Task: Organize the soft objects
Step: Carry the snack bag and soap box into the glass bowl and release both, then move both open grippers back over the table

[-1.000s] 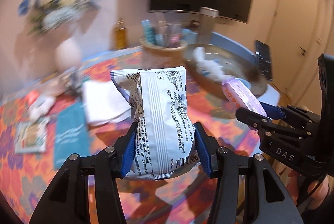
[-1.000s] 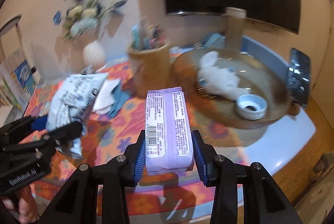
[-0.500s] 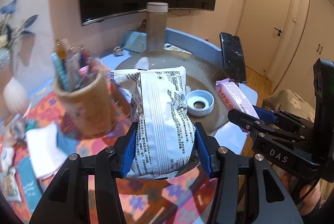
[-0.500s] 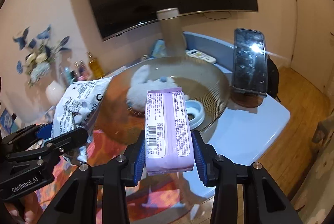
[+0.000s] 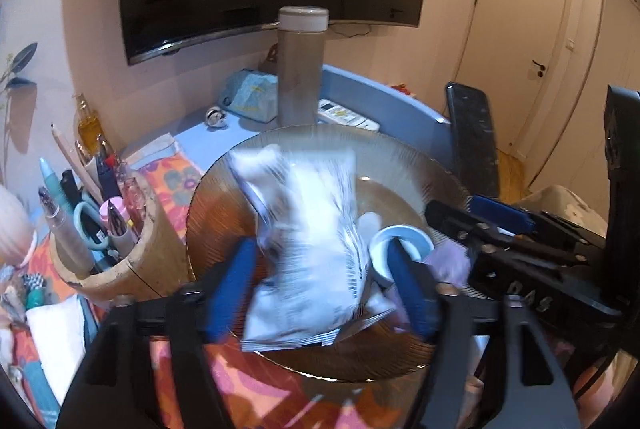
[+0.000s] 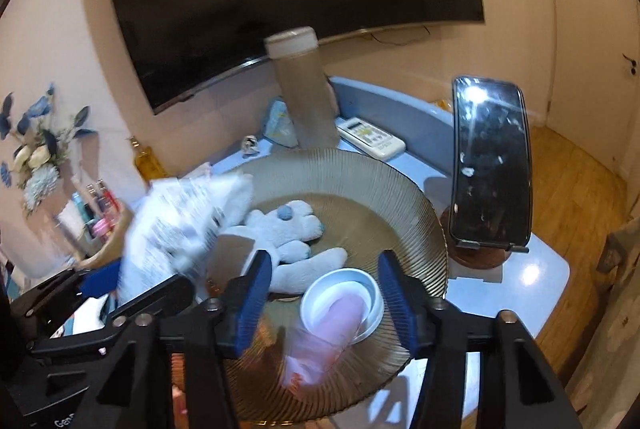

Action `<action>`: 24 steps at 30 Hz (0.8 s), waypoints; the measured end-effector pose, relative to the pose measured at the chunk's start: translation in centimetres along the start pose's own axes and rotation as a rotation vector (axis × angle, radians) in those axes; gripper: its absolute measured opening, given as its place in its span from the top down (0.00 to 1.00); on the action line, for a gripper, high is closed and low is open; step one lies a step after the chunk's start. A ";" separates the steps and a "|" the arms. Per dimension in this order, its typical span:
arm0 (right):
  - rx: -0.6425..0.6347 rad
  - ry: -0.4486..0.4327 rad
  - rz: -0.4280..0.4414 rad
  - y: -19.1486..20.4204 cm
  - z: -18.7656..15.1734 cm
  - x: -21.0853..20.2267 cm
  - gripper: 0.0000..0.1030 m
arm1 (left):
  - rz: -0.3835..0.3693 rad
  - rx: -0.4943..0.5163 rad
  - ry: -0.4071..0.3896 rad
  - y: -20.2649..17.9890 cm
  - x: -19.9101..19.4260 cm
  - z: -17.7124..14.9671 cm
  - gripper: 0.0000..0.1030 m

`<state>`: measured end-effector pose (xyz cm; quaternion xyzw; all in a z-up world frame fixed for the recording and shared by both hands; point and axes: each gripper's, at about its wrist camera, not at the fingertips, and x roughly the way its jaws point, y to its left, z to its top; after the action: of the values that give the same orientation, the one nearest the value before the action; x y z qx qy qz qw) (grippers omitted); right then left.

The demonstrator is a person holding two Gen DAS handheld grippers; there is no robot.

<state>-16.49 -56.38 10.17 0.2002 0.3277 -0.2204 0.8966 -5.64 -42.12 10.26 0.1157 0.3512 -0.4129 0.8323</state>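
Behind the blue table [image 5: 400, 101], a dark television. Left wrist view: left gripper [image 5: 324, 293] spread, just opening; white snack bag [image 5: 308, 249], centre, dropping blurred over glass bowl [image 5: 440, 173]. Right wrist view: right gripper [image 6: 320, 293] likewise opening, purple pack [image 6: 320, 341], lower centre, falling free. Better to release low, clear of white cup [image 6: 340, 293].

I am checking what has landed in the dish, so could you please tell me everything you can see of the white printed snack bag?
The white snack bag is a crinkly foil-like pouch with dark print and thin stripes, puffed and creased, blurred by motion. It stands roughly upright and tilted over the ribbed glass dish, between the blue pads of the left gripper, whose jaws have just been opening; neither pad presses on it. The right wrist view shows it beside the plush toy. Whether it already rests on the dish is unclear.
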 end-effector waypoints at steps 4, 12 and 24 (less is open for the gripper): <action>0.042 0.019 0.025 -1.2 -0.4 0.2 0.47 | -0.044 -0.035 0.010 1.1 0.0 -0.7 0.19; 0.059 0.036 0.040 -1.2 -1.7 -1.1 0.47 | -0.048 -0.069 -0.028 2.2 -3.5 -1.6 0.19; -0.064 0.045 0.147 6.1 -4.8 -4.2 0.46 | 0.108 -0.236 -0.117 8.6 -13.4 -9.8 0.19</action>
<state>-18.56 -47.86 10.95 0.1998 0.3391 -0.1386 0.9088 -9.30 -23.85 11.41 0.0114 0.3415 -0.3292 0.8803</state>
